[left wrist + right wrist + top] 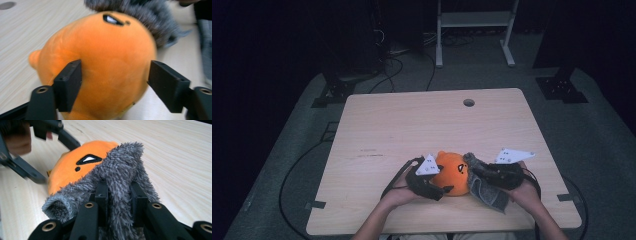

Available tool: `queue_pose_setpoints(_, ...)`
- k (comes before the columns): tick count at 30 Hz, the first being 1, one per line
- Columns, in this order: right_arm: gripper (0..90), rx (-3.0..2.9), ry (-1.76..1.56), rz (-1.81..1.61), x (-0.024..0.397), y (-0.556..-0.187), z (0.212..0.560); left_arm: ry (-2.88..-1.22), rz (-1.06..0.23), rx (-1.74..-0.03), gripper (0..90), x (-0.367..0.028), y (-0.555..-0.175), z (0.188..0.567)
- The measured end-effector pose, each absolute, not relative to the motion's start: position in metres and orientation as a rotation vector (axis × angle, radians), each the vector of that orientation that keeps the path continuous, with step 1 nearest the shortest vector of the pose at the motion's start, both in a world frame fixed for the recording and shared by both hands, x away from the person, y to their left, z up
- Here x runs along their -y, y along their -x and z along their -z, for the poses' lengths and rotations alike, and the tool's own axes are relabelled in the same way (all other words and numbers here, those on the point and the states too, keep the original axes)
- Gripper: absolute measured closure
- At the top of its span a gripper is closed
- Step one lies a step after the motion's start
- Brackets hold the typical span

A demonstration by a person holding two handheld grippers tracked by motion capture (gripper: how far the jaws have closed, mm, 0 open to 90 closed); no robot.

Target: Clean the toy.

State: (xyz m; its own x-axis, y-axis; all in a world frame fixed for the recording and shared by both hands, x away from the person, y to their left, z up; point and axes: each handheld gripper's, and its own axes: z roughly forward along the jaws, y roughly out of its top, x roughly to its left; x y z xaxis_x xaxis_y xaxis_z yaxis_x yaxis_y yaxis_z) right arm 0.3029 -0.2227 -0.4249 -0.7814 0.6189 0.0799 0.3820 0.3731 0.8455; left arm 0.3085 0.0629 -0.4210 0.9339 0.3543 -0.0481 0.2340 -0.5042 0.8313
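Orange plush toy [453, 172] is sitting lower centre between the left gripper's [115, 82] spread jaws, while the right gripper [119, 195] is pinching a grey fuzzy cloth [117, 170] draping it.

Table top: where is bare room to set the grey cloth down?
The table is bare from the cable hole back edge down to the orange plush, and along its left side. It is crowded at the near edge, where the left claw, plush, grey cloth and right claw meet.
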Motion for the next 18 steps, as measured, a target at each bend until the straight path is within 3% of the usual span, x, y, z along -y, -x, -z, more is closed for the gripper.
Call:
queue_pose_setpoints(2,71.6,-2.385,-0.884,-1.364,0.224,-0.302,0.426,-2.045,-0.118,-0.415,22.2,-0.067,-0.313,0.408)
queue_pose_setpoints(6,71.3,-2.382,-0.896,-1.38,0.227,-0.303,0.428,-2.079,-0.205,-0.329,18.1,-0.057,-0.328,0.391)
queue_pose_setpoints(12,70.8,-2.389,-0.893,-1.399,0.23,-0.298,0.43,-2.223,-0.219,-0.302,13.8,-0.034,-0.352,0.402)
queue_pose_setpoints(18,69.4,-2.351,-0.981,-1.392,0.254,-0.299,0.425,-2.23,-0.173,-0.3,10.4,-0.025,-0.355,0.411)
